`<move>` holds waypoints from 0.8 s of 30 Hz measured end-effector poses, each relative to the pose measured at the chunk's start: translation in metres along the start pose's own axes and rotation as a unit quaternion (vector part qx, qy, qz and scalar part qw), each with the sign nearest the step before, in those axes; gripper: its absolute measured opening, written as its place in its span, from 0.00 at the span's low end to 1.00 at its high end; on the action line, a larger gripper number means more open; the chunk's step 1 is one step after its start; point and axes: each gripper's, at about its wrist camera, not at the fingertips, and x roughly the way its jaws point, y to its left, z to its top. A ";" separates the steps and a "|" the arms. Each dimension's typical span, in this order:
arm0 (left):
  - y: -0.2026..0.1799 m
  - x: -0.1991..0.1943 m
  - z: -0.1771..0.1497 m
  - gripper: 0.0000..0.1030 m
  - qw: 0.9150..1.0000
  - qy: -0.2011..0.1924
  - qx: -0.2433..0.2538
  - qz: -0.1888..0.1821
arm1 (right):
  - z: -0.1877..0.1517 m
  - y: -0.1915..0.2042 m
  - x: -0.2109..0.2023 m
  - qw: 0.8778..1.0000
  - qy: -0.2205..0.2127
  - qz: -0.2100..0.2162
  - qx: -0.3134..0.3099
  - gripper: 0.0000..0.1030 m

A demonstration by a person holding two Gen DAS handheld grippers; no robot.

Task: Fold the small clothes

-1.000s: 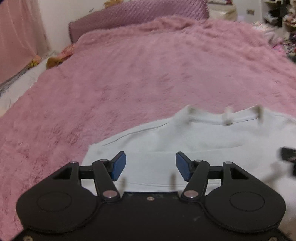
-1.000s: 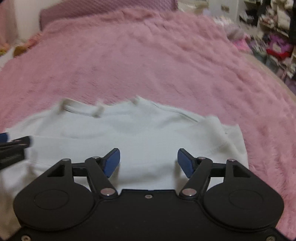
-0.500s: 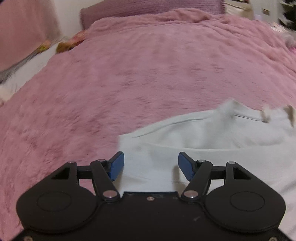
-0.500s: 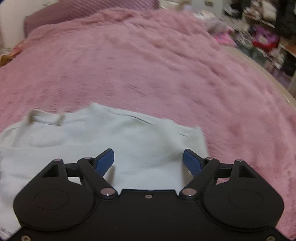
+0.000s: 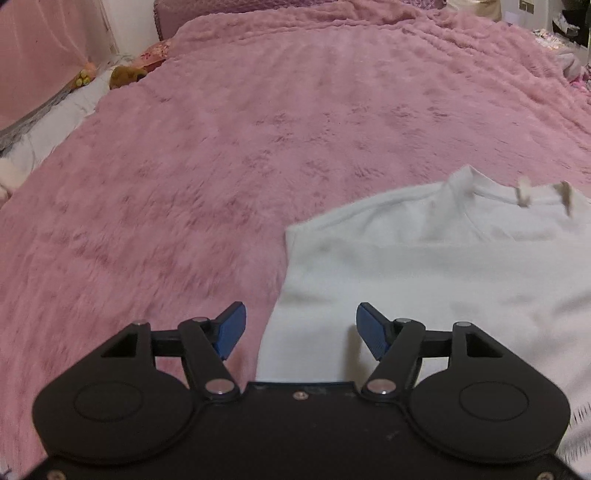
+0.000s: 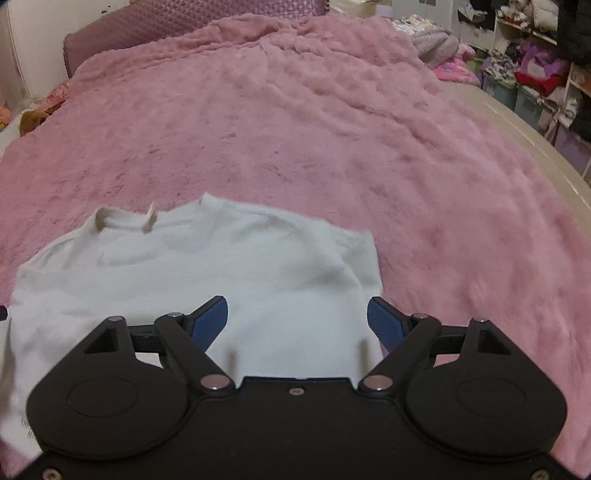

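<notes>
A small white top (image 5: 443,266) lies flat on the pink fluffy blanket (image 5: 258,129), its neckline with two little loops at the far side. My left gripper (image 5: 301,334) hovers open over the garment's left edge, with nothing between its blue pads. In the right wrist view the same white top (image 6: 221,273) spreads across the lower left. My right gripper (image 6: 297,325) hangs open above the top's right edge, near the folded-in sleeve (image 6: 354,258), and holds nothing.
The pink blanket (image 6: 332,129) covers the whole bed. A purple headboard cushion (image 6: 184,22) stands at the far end. Soft toys (image 5: 125,74) and a white sheet lie at the left edge. Shelves and bins of clothes (image 6: 535,74) stand beyond the bed's right side.
Both grippers have moved apart: the left one slid to the garment's left edge, the right one to its right edge. Both stayed open. The top lies as before.
</notes>
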 end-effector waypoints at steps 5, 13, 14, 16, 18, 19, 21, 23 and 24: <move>0.006 -0.025 -0.043 0.66 1.000 0.025 -0.015 -0.001 | -0.040 -0.031 -0.017 0.998 0.026 -0.011 0.050 0.78; 0.017 -0.048 -0.092 0.66 0.998 0.051 -0.034 -0.001 | -0.118 -0.072 -0.040 0.989 0.056 -0.015 0.133 0.78; 0.019 -0.049 -0.094 0.66 0.998 0.052 -0.036 -0.001 | -0.116 -0.069 -0.037 0.990 0.060 -0.011 0.129 0.78; 0.022 -0.052 -0.096 0.66 0.998 0.052 -0.036 -0.001 | -0.112 -0.068 -0.026 0.986 0.059 0.013 0.154 0.62; 0.027 -0.058 -0.098 0.66 0.998 0.049 -0.039 0.002 | -0.104 -0.066 -0.021 0.984 0.049 -0.001 0.174 0.26; 0.030 -0.060 -0.098 0.66 0.998 0.046 -0.042 0.003 | -0.100 -0.062 -0.024 0.984 0.043 0.002 0.174 0.16; 0.040 -0.068 -0.100 0.66 0.998 0.037 -0.051 0.003 | -0.092 -0.055 -0.037 0.985 0.025 0.008 0.173 0.15; 0.050 -0.075 -0.100 0.66 0.998 0.032 -0.056 0.008 | -0.089 -0.048 -0.052 0.987 0.006 0.015 0.161 0.13; 0.055 -0.075 -0.098 0.66 0.998 0.031 -0.060 0.012 | -0.089 -0.045 -0.058 0.987 -0.003 0.022 0.160 0.12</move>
